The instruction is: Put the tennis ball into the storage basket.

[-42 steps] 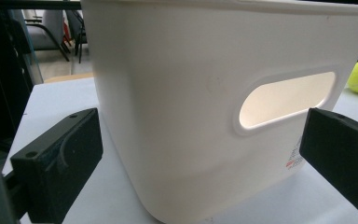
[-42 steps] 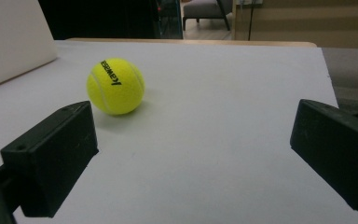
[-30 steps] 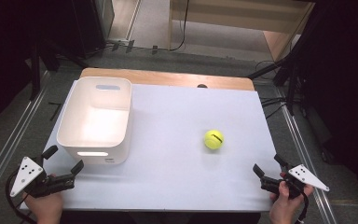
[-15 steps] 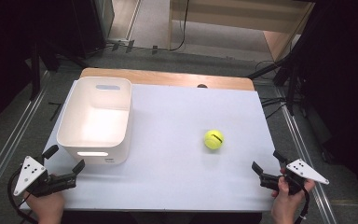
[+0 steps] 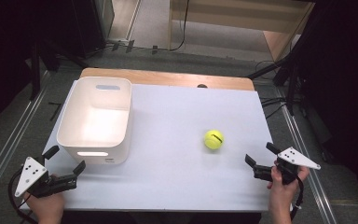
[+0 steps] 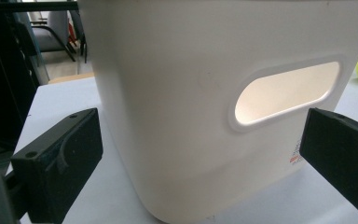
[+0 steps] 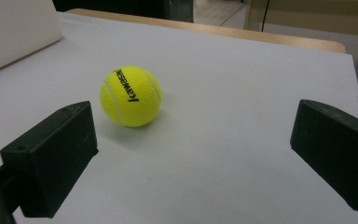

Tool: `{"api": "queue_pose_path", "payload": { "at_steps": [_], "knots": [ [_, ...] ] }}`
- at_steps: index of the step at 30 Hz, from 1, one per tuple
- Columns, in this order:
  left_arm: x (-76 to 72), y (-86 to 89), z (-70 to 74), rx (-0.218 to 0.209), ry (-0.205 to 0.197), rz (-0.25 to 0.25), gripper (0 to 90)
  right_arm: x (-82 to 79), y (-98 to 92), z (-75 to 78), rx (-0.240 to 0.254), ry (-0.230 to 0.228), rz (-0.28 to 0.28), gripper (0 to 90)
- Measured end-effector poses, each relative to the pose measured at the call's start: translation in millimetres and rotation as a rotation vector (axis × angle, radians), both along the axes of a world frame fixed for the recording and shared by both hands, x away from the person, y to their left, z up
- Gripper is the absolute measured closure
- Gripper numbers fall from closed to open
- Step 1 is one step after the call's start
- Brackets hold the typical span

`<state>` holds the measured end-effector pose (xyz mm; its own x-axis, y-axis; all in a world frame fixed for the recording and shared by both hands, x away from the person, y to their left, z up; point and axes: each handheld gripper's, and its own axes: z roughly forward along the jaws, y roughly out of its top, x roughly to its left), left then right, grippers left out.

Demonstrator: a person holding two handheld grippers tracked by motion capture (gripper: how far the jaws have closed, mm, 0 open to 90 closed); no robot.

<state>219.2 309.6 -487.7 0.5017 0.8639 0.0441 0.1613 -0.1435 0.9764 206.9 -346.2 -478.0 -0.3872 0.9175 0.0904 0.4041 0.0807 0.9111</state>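
- A person's right gripper (image 5: 260, 161) hovers at the lower right of the high view, jaws spread wide and holding nothing, aimed toward a yellow tennis ball (image 5: 213, 139) that lies free on the white table (image 5: 177, 121), right of centre.
- In the right gripper view the ball (image 7: 130, 95) sits left of centre, ahead of the two black jaws and apart from both; black lettering runs across its felt.
- The left gripper (image 5: 64, 164) waits at the lower left of the high view, jaws likewise wide apart and empty, just before the near wall of a white plastic bin (image 5: 96, 116).
- The left gripper view shows that bin wall (image 6: 177, 93) close up, its oval handle slot (image 6: 286, 92) to the right of centre, with a sliver of the ball at the right edge.
- The bin looks empty, so the work in hand is judged to be fetching the ball, with the grasp not yet begun.
- Risk, as judged: the ball lies off the jaws' centre line, so a straight advance could clip it with the left jaw and send it rolling across the smooth top, possibly off the near edge.
- A second risk: closing too high on the round felt could squeeze the ball out forward.
- The left jaws stand near enough to the bin that a forward nudge could shove it.
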Motion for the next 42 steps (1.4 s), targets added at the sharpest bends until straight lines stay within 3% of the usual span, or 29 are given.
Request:
{"api": "queue_pose_path", "payload": {
  "at_steps": [3, 21, 30, 42],
  "knots": [
    [-0.2, 0.3, 0.0, -0.003, 0.000, 0.000, 0.0, 6.7, 3.5, 4.0, -0.025, 0.025, 0.002, 0.0],
    [-0.1, -1.2, -0.1, 0.015, 0.004, 0.002, 0.0, 40.2, 31.4, 23.8, -0.080, 0.060, 0.102, 0.0],
    [0.0, -1.3, 0.1, 0.014, 0.004, 0.004, 0.0, 61.2, 50.5, 27.5, -0.126, 0.155, 0.202, 0.0],
    [0.0, -1.1, 0.1, 0.013, 0.005, 0.004, 0.0, 85.7, 66.6, 22.3, -0.170, 0.264, 0.252, 0.0]
  ]
}}
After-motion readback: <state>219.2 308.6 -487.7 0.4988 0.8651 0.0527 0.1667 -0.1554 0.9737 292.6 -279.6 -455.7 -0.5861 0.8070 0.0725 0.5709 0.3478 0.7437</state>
